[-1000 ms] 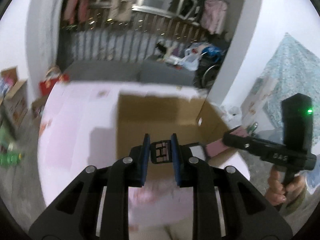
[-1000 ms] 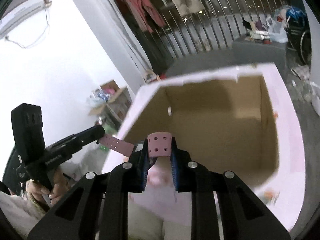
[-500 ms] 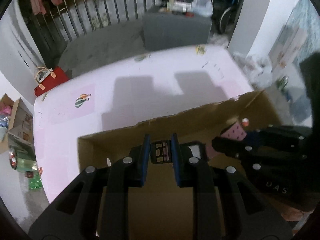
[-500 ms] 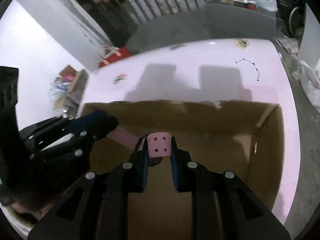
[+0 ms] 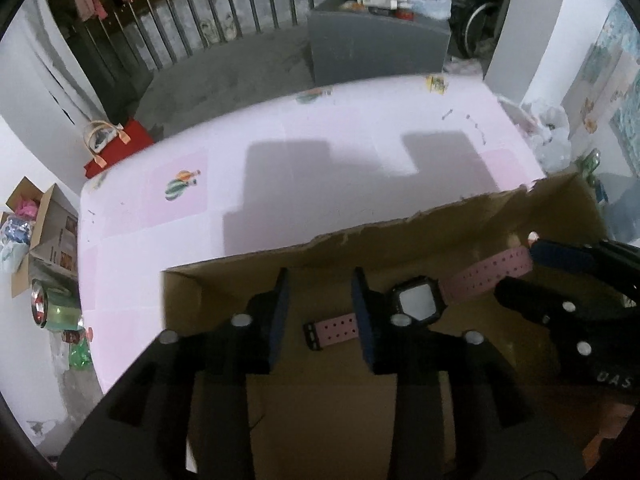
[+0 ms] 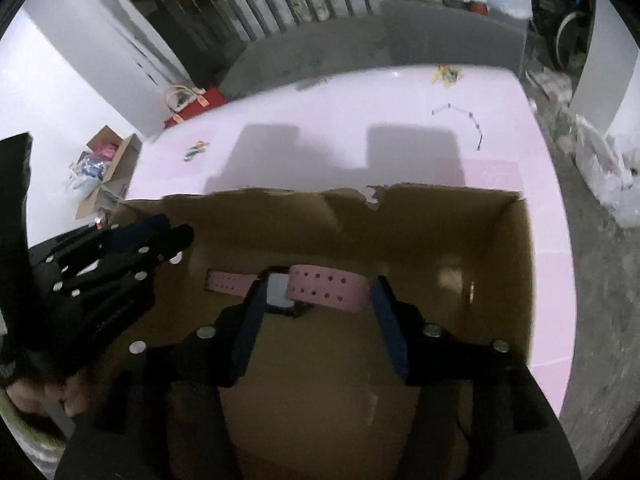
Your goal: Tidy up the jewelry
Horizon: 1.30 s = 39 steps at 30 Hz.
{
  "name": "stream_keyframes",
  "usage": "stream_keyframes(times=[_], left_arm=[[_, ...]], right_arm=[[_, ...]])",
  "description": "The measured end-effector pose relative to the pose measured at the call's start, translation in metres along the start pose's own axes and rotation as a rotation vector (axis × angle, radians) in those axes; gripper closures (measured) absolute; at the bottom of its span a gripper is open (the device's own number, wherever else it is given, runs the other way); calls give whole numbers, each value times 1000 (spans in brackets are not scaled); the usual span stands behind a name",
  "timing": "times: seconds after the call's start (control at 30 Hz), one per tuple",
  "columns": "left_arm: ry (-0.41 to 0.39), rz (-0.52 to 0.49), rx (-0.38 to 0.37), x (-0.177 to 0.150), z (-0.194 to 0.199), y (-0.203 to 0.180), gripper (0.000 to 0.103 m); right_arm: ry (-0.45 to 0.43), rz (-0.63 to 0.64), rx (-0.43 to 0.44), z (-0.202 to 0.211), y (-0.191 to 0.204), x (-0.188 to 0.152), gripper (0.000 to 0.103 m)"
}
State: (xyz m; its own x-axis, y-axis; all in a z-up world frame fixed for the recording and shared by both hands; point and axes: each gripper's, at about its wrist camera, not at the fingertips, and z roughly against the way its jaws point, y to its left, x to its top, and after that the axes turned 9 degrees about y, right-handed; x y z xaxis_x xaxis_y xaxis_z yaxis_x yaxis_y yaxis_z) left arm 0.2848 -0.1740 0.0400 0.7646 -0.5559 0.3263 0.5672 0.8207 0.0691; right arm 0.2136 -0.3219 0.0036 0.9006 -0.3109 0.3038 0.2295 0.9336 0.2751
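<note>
watch [image 5: 416,305] loose in cardboard box [image 5: 440,220] | left gripper [image 5: 320,312], right gripper [image 6: 316,300] jaws opening, strap between, unclamped | pink table [image 5: 320,152], railing 12 o'clock

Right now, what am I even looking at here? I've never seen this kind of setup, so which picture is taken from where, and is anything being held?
No robot: a person holds a hand-held gripper in each hand, each with a camera looking along its fingers. One picture is from the left gripper, the other from the right gripper. Both reach into a cardboard box on a pink table. A pink-strapped watch lies stretched between them. Both jaws are opening, the straps look loose between the pads, so nothing seems gripped. A thin dark chain lies on the table.
</note>
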Motion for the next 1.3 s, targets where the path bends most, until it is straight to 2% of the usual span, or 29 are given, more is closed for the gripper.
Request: stream_keyframes(times=[0.2,0.3,0.43,0.53,0.67,0.8,0.87,0.93,1.03,1.13,1.23,1.3], left_arm=[[-128,28,-10,-26,47,17,58],[-201,58,-15,-53,77,32,54],[-287,103,-52,-105,113,49,50],[-344,120,-97,-153,134,52,47],[-441,93,-97,-218,148,39,42],[-489,58,-87,-265,133,14,42],[-476,27,-77,-283,111,-6,42],[-432,-8,-102,-291,88,-26,42],[-400,-50,-124,-294,67,-52,43],[-374,-89,-194,-291,53,-76,52],[-355,-125,-212,-284,41,-93,63],[-346,-130,-231,-277,33,-101,65]], right_arm=[[-75,-3,53,42,-2,-30,45],[-109,-22,106,63,-10,-51,45],[-173,-41,192,93,-21,-89,46],[-230,-26,226,112,-24,-126,46],[-288,-1,178,120,-25,-183,46],[-271,-41,160,97,-37,-231,46],[-258,-48,111,78,-39,-253,47],[-242,-32,45,61,-37,-267,51],[-229,-19,25,45,-37,-273,55],[-238,-5,-9,35,-36,-272,60],[-250,-1,-14,32,-34,-271,63],[-257,10,-25,29,-34,-268,64]])
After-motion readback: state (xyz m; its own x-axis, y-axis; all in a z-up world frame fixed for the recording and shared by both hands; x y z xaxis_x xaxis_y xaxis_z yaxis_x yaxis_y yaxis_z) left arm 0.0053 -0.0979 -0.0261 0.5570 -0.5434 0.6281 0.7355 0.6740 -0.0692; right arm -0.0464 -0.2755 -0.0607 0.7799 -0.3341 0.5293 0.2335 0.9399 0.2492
